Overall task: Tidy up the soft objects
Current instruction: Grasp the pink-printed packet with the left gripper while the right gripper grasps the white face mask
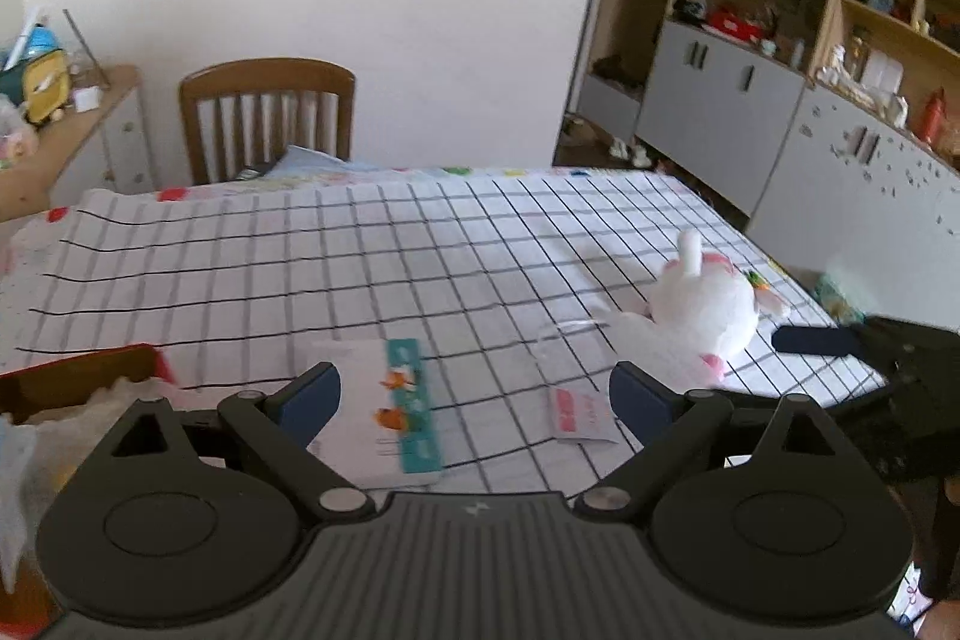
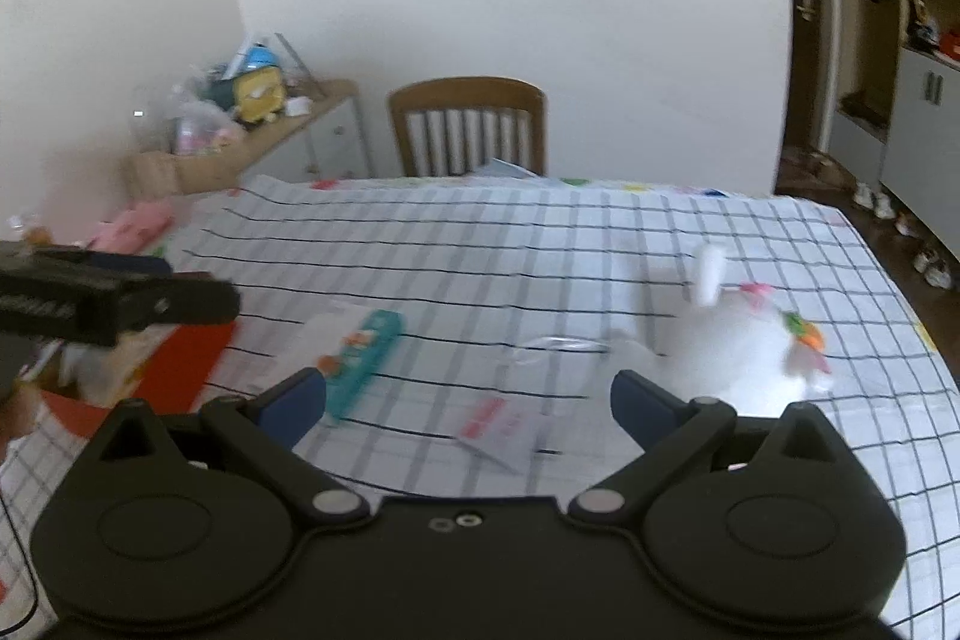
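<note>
A white plush rabbit (image 1: 705, 307) with pink trim lies on the checked tablecloth (image 1: 360, 250) at the right; it also shows in the right wrist view (image 2: 744, 346). My left gripper (image 1: 474, 400) is open and empty, above a white packet with a teal strip (image 1: 396, 412). My right gripper (image 2: 468, 400) is open and empty, just left of the rabbit; in the left wrist view its finger (image 1: 810, 340) shows beside the rabbit. A red box (image 1: 78, 379) holding soft white stuff sits at the left; it also shows in the right wrist view (image 2: 186, 364).
A small white card with pink print (image 1: 579, 415) and a clear plastic wrap (image 1: 564, 340) lie between packet and rabbit. A wooden chair (image 1: 267, 118) stands behind the table. A cluttered sideboard (image 2: 252, 136) is at the left, grey cupboards (image 1: 780, 70) at the right.
</note>
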Demonstrator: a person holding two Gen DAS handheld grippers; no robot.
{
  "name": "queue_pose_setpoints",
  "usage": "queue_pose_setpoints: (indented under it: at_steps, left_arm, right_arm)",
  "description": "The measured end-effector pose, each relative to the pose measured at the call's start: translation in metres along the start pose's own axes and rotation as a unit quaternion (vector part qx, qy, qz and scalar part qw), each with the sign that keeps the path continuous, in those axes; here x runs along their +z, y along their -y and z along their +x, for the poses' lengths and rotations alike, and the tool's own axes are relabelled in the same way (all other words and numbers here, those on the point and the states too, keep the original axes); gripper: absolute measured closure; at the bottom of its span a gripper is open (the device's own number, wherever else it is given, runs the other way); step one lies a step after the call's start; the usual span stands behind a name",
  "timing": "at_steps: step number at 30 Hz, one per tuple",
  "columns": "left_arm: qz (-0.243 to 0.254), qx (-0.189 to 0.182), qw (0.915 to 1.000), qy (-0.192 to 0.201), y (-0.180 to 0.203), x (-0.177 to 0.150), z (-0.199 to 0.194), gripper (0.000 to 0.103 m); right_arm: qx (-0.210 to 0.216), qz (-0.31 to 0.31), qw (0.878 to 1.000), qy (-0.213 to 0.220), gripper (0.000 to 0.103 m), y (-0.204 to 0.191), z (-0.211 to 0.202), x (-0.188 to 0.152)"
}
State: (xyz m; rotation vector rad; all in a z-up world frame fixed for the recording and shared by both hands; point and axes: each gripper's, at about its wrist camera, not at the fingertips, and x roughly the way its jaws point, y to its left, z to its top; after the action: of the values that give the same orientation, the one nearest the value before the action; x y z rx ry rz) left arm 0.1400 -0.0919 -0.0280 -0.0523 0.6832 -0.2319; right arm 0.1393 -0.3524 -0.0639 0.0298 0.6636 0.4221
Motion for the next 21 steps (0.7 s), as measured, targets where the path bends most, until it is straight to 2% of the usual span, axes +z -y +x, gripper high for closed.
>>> queue_pose_setpoints:
  at_steps: [7, 15, 21]
  left_arm:
    - [-0.005, -0.029, 0.9993, -0.021, 0.023, -0.01, 0.037, 0.006]
    - [0.035, -0.008, 0.999, -0.026, 0.055, -0.023, 0.072, 0.006]
    - [0.03, -0.008, 0.9986, -0.042, 0.066, -0.031, 0.096, 0.006]
  right_arm:
    - [-0.029, 0.034, 0.999, -0.019, 0.003, 0.038, 0.023, -0.001]
    - [-0.021, 0.04, 0.997, -0.057, 0.014, 0.058, 0.054, -0.005]
    - [-0.011, 0.065, 0.994, -0.082, 0.019, 0.07, 0.072, -0.007]
